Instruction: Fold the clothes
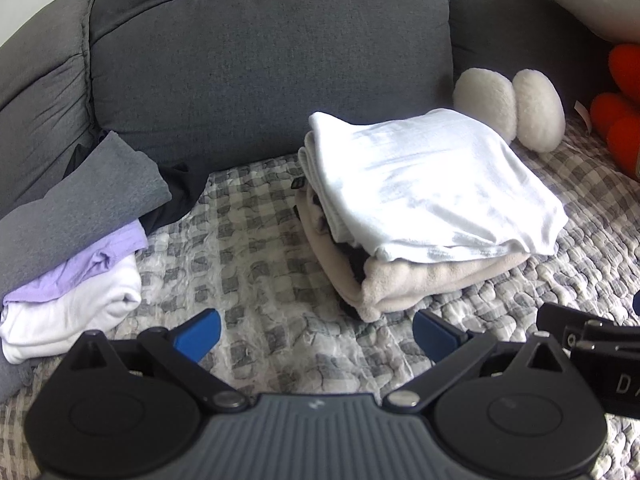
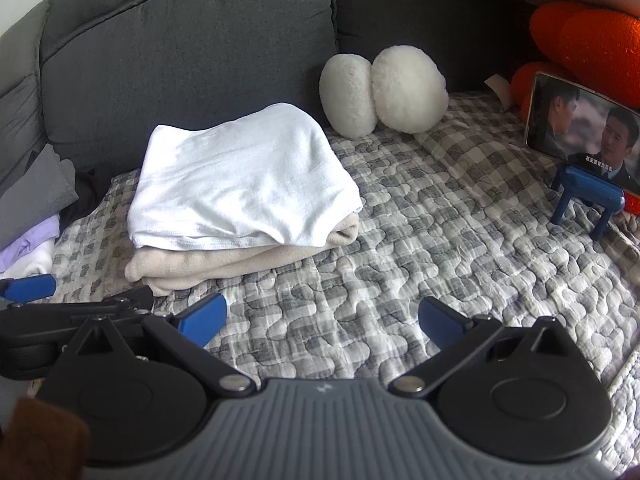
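Folded shirt [image 1: 432, 184] lying on folded blanket [image 1: 420, 284], both sitting on quilt [image 1: 256, 264] before sofa backrest [image 1: 260, 60]; second clothes stack [image 1: 68, 248] sitting to their left; two round cushions [image 2: 380, 92] resting behind, to the right; phone [image 2: 580, 128] standing on stand [image 2: 588, 200] far right.

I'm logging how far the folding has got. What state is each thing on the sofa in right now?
White garment: folded, lying on top of the beige one.
Beige garment: folded, bottom of that pile.
Grey garment: folded, top of the left pile.
Lilac garment: folded, under the grey.
Phone: propped on a blue stand, screen on.
Left tool: open, empty.
Right tool: open, empty.
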A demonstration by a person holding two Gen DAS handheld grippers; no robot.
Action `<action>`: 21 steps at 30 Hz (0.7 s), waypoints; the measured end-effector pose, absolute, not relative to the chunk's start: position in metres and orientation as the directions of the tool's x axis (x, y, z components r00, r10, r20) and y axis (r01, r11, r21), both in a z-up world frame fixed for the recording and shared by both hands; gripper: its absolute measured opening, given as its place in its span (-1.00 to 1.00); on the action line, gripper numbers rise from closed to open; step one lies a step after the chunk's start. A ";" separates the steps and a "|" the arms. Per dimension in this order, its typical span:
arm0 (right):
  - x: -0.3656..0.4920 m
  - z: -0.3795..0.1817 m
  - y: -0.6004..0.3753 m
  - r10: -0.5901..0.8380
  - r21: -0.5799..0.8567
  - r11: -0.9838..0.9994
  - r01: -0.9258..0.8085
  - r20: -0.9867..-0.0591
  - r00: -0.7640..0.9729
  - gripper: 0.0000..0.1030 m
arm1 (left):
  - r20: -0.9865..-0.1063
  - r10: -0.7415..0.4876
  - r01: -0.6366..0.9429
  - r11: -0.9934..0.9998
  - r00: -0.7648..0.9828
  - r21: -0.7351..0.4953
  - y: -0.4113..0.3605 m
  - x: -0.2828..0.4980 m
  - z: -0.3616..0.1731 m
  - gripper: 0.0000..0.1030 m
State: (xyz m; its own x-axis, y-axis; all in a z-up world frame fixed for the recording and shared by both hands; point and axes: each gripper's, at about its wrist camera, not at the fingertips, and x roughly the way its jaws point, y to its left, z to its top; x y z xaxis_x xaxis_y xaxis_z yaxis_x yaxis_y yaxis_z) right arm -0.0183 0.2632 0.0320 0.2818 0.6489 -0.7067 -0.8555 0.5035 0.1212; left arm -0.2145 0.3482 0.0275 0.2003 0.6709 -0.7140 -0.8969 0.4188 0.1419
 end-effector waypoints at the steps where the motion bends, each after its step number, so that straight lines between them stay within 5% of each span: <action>1: -0.019 0.032 0.263 0.649 0.120 0.503 -0.856 -0.707 0.282 1.00 | -0.715 0.670 -0.897 0.418 0.200 0.141 0.348 -0.215 0.027 0.98; 21: -0.021 0.033 0.266 0.643 0.100 0.500 -0.860 -0.708 0.291 1.00 | -0.725 0.662 -0.903 0.408 0.190 0.135 0.352 -0.216 0.025 0.98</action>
State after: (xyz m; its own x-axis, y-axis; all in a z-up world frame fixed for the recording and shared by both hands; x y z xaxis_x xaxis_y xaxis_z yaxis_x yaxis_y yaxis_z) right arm -0.0209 0.2658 0.0326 0.2911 0.6430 -0.7084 -0.8602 0.5000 0.1003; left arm -0.2164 0.3517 0.0251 0.1904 0.6620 -0.7249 -0.9029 0.4080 0.1353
